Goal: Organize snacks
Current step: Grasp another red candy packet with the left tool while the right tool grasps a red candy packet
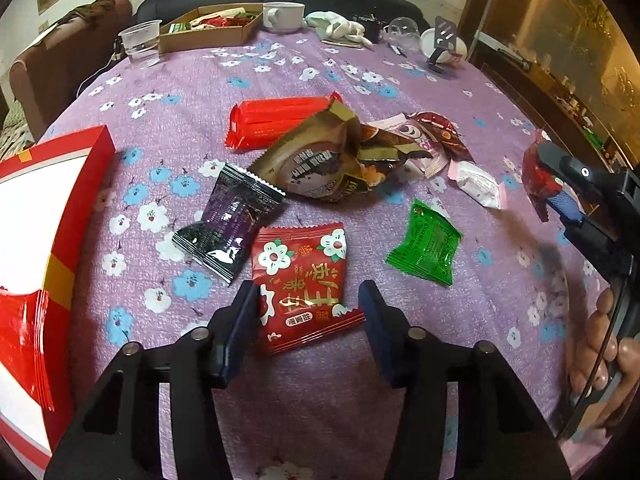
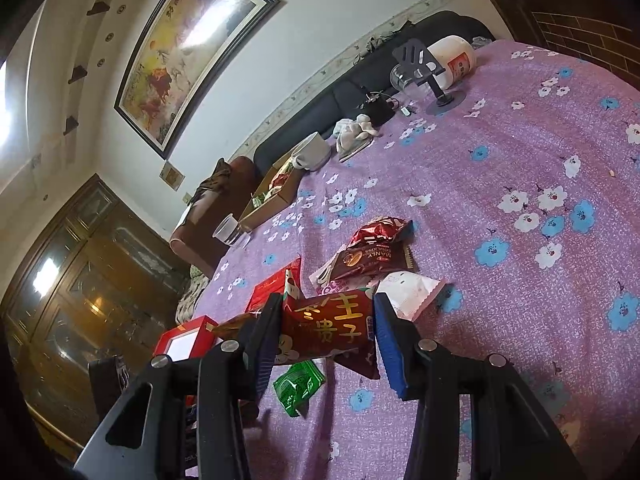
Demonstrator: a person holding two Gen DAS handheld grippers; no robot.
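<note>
Red flower-print packet (image 1: 298,284): flat on the purple floral tablecloth (image 1: 280,76), long axis running away from the left gripper (image 1: 308,312), whose partly spread jaws straddle its near end; contact uncertain. Right gripper (image 2: 326,330): jaws clamped on a matching red packet (image 2: 328,328), crosswise, lifted off the cloth.

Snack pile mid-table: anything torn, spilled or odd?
The brown-gold packet looks crumpled with its top edge gaping, lying tilted across other wrappers; whether it is torn open is unclear. No spill visible.
</note>
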